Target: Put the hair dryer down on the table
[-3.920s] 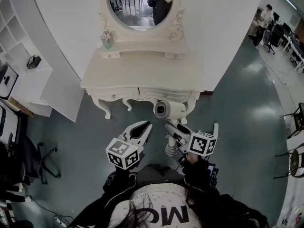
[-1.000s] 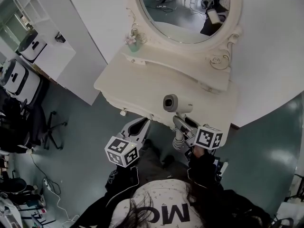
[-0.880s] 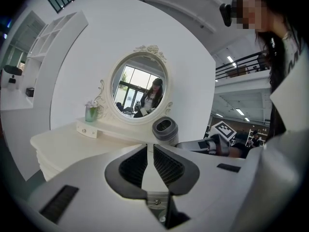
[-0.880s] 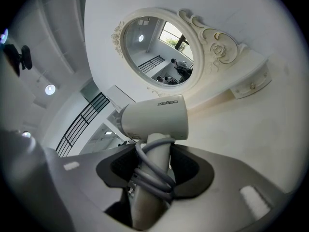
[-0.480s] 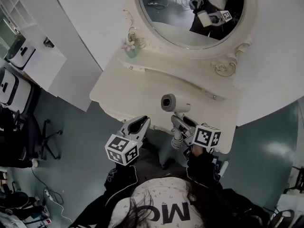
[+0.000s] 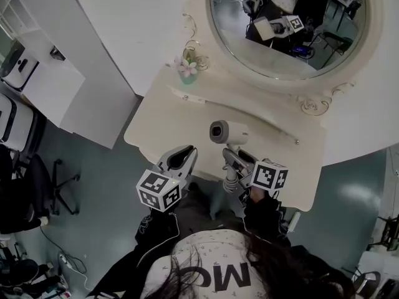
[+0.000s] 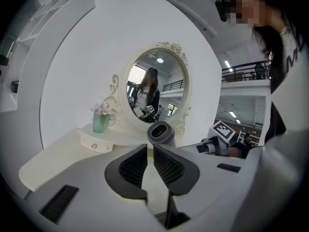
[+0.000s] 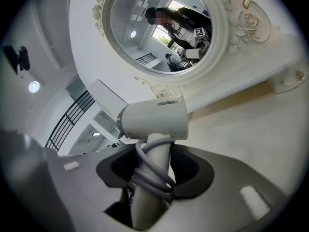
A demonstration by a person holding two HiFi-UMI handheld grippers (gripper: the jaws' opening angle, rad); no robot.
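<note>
The white hair dryer (image 6: 225, 132) stands upright in the air above the front part of the cream dressing table (image 6: 163, 122), barrel pointing left. My right gripper (image 6: 232, 162) is shut on its handle, where the grey cord is wound round; the right gripper view shows the pads (image 8: 190, 166) pressing on that handle below the hair dryer's barrel (image 8: 154, 117). My left gripper (image 6: 181, 156) hovers by the table's front edge, left of the dryer, jaws together and holding nothing. The left gripper view looks past its own jaws (image 7: 150, 154) to the dryer's nozzle (image 7: 161, 133).
An oval mirror (image 6: 283, 27) rises behind the table top. A small green vase of flowers (image 6: 187, 69) stands on the raised back shelf at the left. White shelving (image 6: 37, 80) and an office chair (image 6: 25, 185) stand on the floor to the left.
The table has come closer beneath me, and the hair dryer now hangs over its top rather than at the front edge. Both grippers keep their states.
</note>
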